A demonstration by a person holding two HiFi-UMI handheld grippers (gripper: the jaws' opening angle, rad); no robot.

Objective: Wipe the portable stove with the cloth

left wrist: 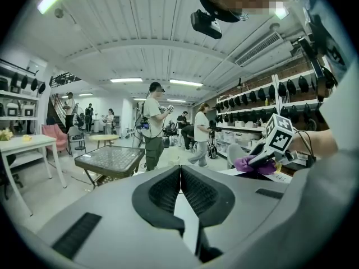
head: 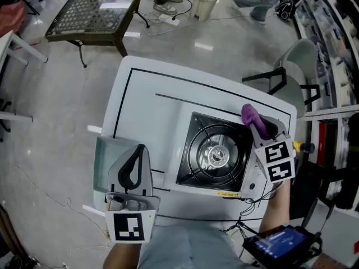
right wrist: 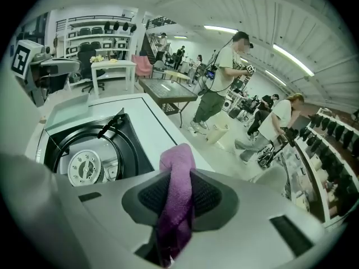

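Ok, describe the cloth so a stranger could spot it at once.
Find the white table; the black portable stove sits on its right half. At the stove's far right corner, the right gripper pinches the cloth: a purple terry strip, the only soft, coloured thing there.

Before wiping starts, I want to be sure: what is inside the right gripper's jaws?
A purple cloth, pinched by the right gripper, its top bunched above the pads. Its lower end sinks between the jaws, hidden.

SUPPORT: white bench, black line markings on top | ITEM 1: portable stove, bench right half, black top, round burner centred | ITEM 2: pale translucent sheet, bench left edge, apart from stove
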